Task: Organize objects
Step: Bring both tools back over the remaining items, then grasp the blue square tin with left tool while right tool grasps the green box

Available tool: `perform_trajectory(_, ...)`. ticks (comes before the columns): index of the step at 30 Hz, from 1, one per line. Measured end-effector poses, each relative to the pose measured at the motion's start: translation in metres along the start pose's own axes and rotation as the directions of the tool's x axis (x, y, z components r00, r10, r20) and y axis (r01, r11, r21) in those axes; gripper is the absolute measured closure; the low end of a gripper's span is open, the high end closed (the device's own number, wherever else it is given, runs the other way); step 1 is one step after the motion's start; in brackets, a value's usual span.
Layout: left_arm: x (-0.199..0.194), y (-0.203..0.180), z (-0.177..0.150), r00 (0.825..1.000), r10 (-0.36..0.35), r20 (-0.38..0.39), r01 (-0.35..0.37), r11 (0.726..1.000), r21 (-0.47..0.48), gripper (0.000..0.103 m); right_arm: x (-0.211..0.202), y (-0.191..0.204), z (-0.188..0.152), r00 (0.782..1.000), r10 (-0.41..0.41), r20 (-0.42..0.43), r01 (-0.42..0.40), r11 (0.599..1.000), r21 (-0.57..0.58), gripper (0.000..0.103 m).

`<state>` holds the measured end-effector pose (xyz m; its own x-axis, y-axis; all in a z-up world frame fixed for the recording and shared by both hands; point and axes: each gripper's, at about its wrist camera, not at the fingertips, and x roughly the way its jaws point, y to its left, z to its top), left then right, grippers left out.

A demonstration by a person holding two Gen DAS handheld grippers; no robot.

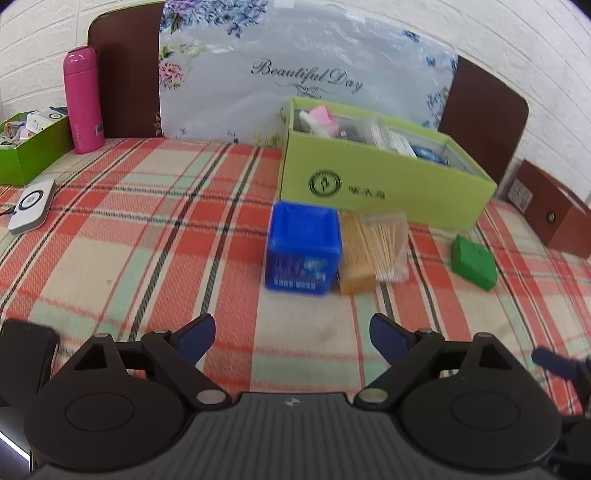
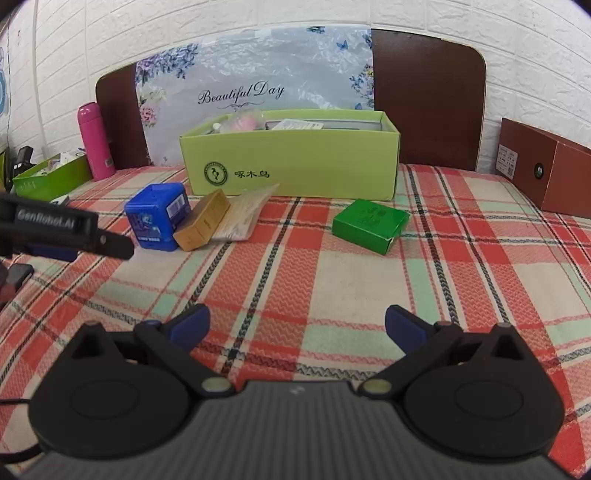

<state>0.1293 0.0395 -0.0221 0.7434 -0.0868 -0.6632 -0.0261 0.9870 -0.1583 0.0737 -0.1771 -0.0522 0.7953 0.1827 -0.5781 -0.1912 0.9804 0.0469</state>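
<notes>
Both the left hand-held gripper (image 1: 291,334) and the right hand-held gripper (image 2: 297,326) are released, holding nothing, above the plaid bed (image 2: 332,280). The left one reads "GenRobot.AI". Ahead lie a blue box (image 1: 303,247), gold box (image 2: 203,229), toothpicks (image 1: 388,243) and green box (image 2: 369,223), before a bin (image 2: 295,170). A sheet (image 1: 295,55) behind says "Beautiful Day".

White brick-pattern wall (image 2: 258,22) far ahead of the jaws. Dark brown headboard (image 2: 428,99) against it. Red-green plaid bedcover (image 2: 332,280) beneath and ahead of the jaws. Even indoor light.
</notes>
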Motion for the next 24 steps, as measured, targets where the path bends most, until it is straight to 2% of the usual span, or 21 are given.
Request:
perform_trajectory(6, 0.029, -0.007, 0.035, 0.999, -0.015, 0.029, 0.015, 1.000, -0.009, 0.014, -0.004, -0.002, 0.002, 1.000, -0.003, 0.006, 0.003, 1.000, 0.005, 0.000)
perform_trajectory(8, 0.044, -0.009, 0.040, 1.000, -0.007, 0.006, 0.007, 1.000, -0.002, 0.023, -0.004, -0.002, 0.002, 1.000, -0.004, 0.006, 0.004, 1.000, 0.003, 0.000)
perform_trajectory(9, 0.052, -0.008, 0.042, 1.000, -0.008, -0.013, 0.008, 1.000, -0.004, 0.038, -0.004, -0.003, 0.002, 1.000, -0.004, 0.005, 0.004, 1.000, 0.001, 0.000)
perform_trajectory(10, 0.058, -0.006, 0.043, 0.999, -0.021, -0.036, 0.021, 1.000, -0.011, 0.043, -0.005, -0.003, 0.002, 1.000, -0.004, 0.006, 0.004, 1.000, 0.000, 0.000)
perform_trajectory(15, 0.049, 0.002, 0.039, 0.997, -0.056, -0.048, 0.057, 0.998, 0.012, 0.043, -0.001, -0.007, 0.009, 1.000, 0.009, 0.030, -0.007, 0.998, -0.061, 0.000)
perform_trajectory(18, 0.032, 0.008, 0.026, 0.997, -0.049, -0.065, 0.051, 0.998, 0.030, 0.043, 0.017, -0.016, 0.024, 0.999, -0.046, 0.023, 0.048, 0.996, -0.075, 0.000)
perform_trajectory(20, 0.023, 0.012, 0.017, 0.997, -0.040, -0.063, 0.042, 0.999, 0.021, 0.043, 0.035, -0.026, 0.037, 0.997, -0.082, 0.000, 0.082, 0.996, -0.028, 0.000)
perform_trajectory(24, 0.013, 0.017, 0.006, 0.997, -0.046, -0.062, 0.045, 0.999, -0.009, 0.043, 0.080, -0.043, 0.064, 0.983, -0.155, -0.097, 0.170, 0.970, 0.173, 0.000)
